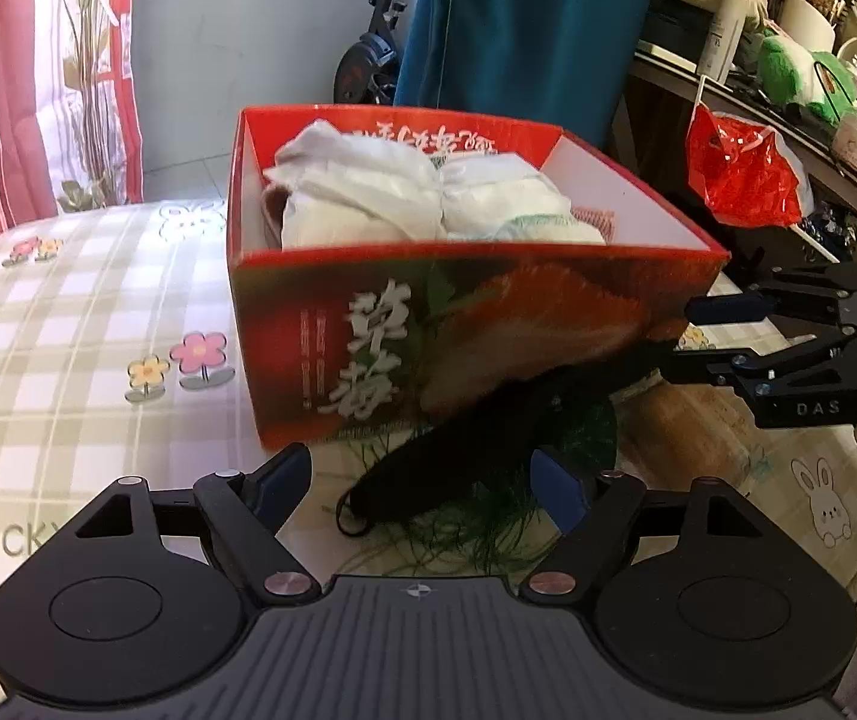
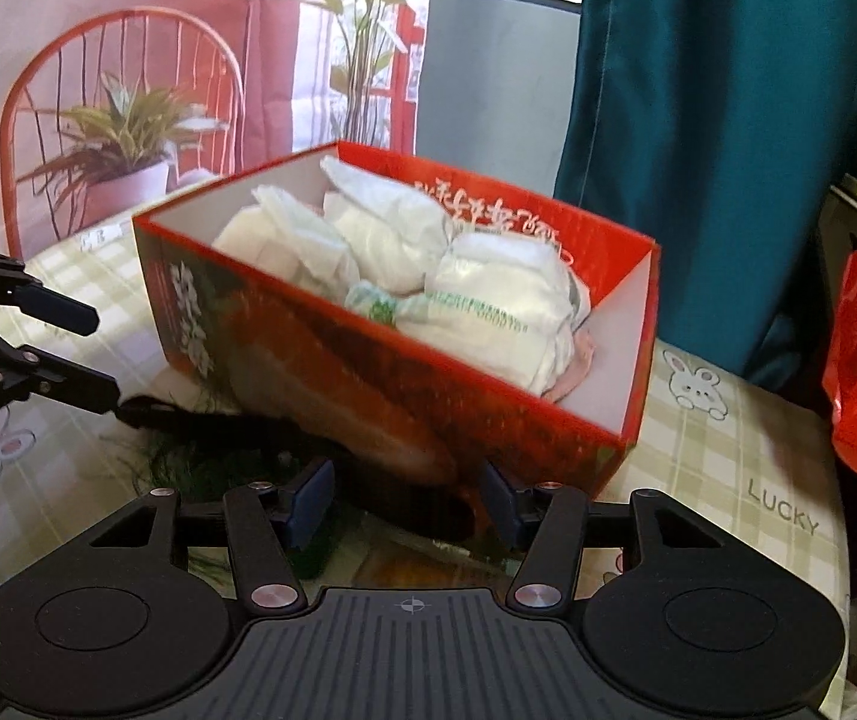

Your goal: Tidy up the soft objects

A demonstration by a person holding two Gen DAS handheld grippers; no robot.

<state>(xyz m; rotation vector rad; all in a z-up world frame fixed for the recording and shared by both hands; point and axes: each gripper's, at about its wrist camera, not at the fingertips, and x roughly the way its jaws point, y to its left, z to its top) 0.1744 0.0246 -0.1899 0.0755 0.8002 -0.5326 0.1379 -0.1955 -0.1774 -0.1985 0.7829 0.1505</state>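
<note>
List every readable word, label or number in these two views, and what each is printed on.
"LUCKY": checked tablecloth, printed beside the red box.
"DAS": body of the right tool, seen from the left wrist.
Large white Chinese characters on the red box front and inside its back wall: too blurred to read.
Green print on a white bundle in the box: too small.

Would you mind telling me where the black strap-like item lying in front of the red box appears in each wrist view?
Left wrist view: black strap-like item lies lower centre, running diagonally between that gripper's fingers, below the red box.
Right wrist view: it lies lower left, running under the box's near wall.
Shared landmark: the red box holding white bundles.
</note>
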